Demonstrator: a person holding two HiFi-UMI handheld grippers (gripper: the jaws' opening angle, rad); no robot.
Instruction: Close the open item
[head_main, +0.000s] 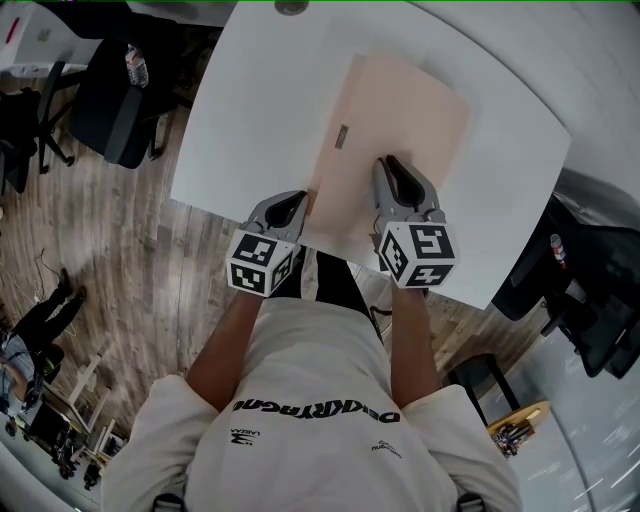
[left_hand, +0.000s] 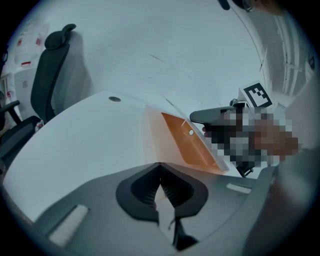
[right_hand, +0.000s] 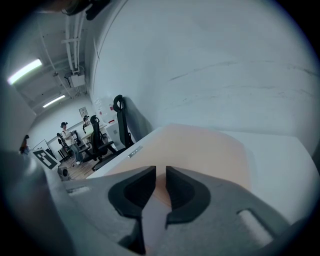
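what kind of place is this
Probably an open office or lab workspace. There is a white table with a folder on it, black office chairs stand around on a wood-look floor, and strip lights run along the ceiling.

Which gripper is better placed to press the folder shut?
Probably right: the right gripper lies over the slightly raised cover of the folder, while the left gripper only pinches its left edge.
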